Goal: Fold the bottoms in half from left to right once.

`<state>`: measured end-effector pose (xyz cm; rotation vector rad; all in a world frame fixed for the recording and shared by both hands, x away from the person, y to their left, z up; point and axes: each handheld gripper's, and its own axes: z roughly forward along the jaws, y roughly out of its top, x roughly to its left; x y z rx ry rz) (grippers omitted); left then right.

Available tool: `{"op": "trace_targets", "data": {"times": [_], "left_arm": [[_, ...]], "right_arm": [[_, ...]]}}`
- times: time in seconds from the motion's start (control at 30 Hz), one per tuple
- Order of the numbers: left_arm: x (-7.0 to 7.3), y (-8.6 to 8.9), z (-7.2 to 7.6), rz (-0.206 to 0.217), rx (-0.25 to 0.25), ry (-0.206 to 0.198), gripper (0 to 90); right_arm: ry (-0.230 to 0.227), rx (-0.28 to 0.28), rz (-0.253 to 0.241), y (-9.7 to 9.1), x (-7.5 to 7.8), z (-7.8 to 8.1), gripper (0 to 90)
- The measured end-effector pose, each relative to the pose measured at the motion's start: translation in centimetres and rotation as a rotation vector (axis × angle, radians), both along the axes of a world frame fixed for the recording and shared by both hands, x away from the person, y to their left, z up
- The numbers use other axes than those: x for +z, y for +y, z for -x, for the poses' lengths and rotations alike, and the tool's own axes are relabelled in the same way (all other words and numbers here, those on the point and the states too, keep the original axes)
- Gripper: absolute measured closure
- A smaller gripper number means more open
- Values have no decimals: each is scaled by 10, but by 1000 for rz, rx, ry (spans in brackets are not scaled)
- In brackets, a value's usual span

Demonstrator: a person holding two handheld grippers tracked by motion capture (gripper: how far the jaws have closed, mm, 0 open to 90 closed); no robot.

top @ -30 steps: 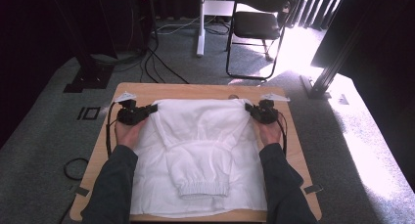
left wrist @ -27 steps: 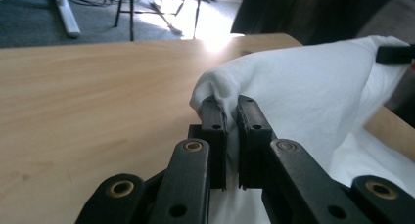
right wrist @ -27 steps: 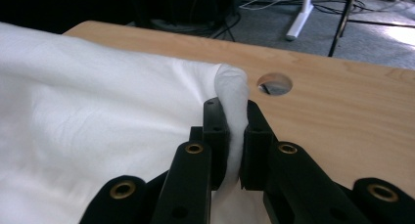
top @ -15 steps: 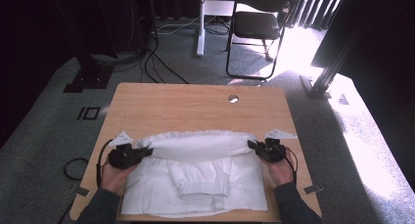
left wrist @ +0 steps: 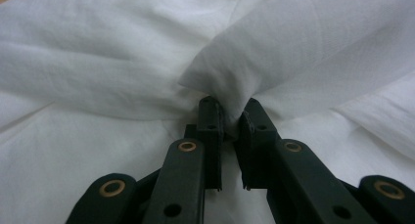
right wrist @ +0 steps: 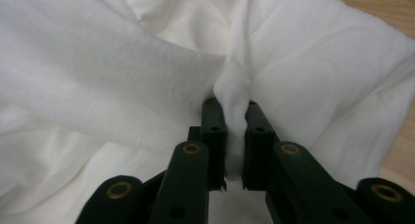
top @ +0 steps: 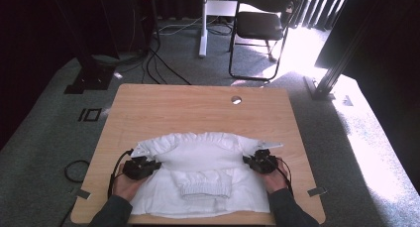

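— What do we have here?

— We see a white, soft cotton sweatshirt [top: 205, 160] lying on the near half of the wooden bench [top: 198, 105], folded over on itself so that a rounded, puffy fold runs across its far edge.

— And the sleeves?

— We can make out one ribbed cuff [top: 204, 188] lying in the middle, on top of the flat lower layer, pointing toward the near edge.

— Is it smooth?

— Not quite. We see the cloth bunched into a pinched ridge at both ends of the fold [left wrist: 230, 82] [right wrist: 235, 94], with creases spreading out from there.
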<state>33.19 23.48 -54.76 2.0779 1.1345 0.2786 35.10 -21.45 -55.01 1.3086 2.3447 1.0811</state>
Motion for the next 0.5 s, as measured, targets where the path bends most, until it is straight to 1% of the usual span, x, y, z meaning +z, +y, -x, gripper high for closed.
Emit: {"op": "trace_targets", "data": {"times": [0.1, 0.2, 0.33, 0.37, 0.43, 0.47, 0.5], "left_arm": [[0, -3, -15, -1, 17, -9, 828], [1, -9, -35, -8, 39, -14, 828], [3, -20, -68, -30, 68, -15, 824], [3, -22, -73, -31, 77, -14, 819], [5, -24, -86, -35, 88, -7, 797], [6, -24, -91, -33, 91, -6, 771], [8, -24, -94, -20, 98, -5, 717]], "right_arm": [[-2, -27, 0, -1, 0, -9, 825], [-16, -60, 17, 0, 0, -22, 824], [-25, -108, 27, -2, 1, -46, 823], [-22, -127, 29, -2, 1, -53, 822], [-22, -148, 30, -3, 2, -64, 821], [-22, -157, 32, -4, 2, -70, 821], [-24, -165, 34, -4, 2, -76, 820]]}}
